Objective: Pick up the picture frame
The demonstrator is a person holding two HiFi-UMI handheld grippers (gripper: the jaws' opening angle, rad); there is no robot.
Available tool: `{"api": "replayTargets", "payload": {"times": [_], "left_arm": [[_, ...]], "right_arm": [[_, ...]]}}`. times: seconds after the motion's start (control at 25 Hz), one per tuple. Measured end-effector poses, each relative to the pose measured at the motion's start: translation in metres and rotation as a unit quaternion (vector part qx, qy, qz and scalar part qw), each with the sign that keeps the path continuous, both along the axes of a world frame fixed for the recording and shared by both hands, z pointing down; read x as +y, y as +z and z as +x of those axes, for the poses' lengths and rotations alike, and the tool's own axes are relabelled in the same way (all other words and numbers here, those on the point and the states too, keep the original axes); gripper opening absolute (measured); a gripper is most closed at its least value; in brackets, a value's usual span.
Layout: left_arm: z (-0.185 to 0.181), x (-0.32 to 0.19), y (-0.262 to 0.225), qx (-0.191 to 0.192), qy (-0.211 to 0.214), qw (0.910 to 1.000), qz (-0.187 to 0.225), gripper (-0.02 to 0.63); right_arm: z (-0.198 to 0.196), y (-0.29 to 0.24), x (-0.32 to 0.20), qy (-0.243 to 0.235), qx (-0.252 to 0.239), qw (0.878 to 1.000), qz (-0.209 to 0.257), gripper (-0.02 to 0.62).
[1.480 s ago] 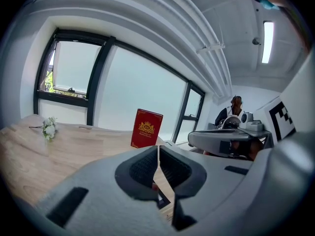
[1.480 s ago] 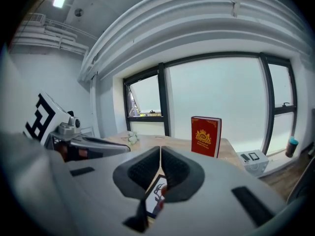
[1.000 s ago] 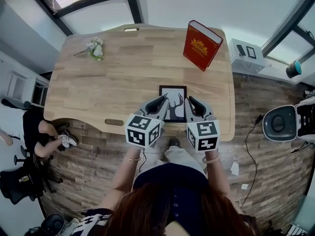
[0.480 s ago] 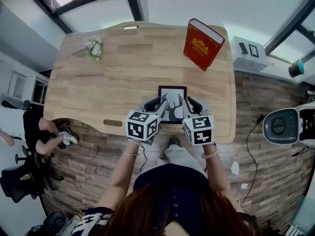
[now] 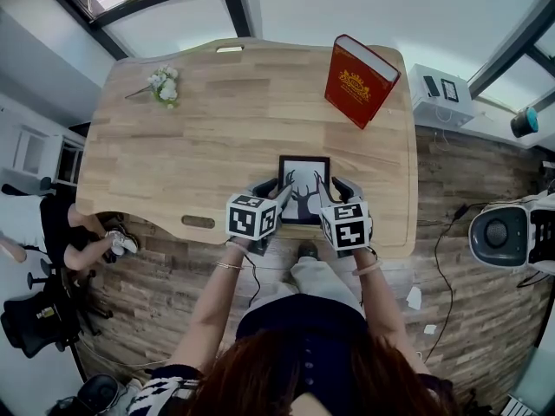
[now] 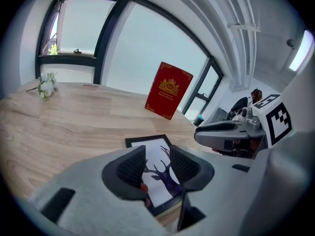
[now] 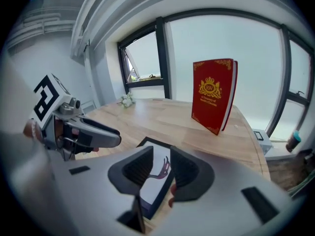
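Note:
The picture frame, black-edged with a dark deer print on white, lies flat on the wooden table near its front edge. My left gripper hovers over the frame's near left side, its jaws opening. In the left gripper view the frame shows through the gap of the left gripper, and the pads do not press on it. My right gripper is over the near right side. The right gripper is open, and the frame lies below the gap.
A red book stands upright at the table's far right. A small sprig of white flowers lies at the far left. The table's front edge runs just under both grippers. Office chairs and a white bin stand on the floor around.
Both grippers have come down towards the table and closer to the frame's near edge. The left gripper's jaws have spread apart.

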State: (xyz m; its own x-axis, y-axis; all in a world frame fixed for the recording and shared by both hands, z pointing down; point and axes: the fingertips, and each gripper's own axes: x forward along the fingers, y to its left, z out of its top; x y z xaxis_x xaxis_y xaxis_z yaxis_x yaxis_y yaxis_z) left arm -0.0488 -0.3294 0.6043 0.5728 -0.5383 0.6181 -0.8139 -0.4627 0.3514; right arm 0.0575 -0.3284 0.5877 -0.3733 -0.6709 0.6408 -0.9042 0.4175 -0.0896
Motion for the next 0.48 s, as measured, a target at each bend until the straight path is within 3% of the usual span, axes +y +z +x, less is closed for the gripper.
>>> {"api": "replayTargets", "payload": {"times": [0.48], "left_arm": [[-0.011, 0.002, 0.060, -0.023, -0.018, 0.9966, -0.077, 0.167]], "right_arm": [[0.005, 0.049, -0.003, 0.014, 0.013, 0.999, -0.050, 0.103]]}}
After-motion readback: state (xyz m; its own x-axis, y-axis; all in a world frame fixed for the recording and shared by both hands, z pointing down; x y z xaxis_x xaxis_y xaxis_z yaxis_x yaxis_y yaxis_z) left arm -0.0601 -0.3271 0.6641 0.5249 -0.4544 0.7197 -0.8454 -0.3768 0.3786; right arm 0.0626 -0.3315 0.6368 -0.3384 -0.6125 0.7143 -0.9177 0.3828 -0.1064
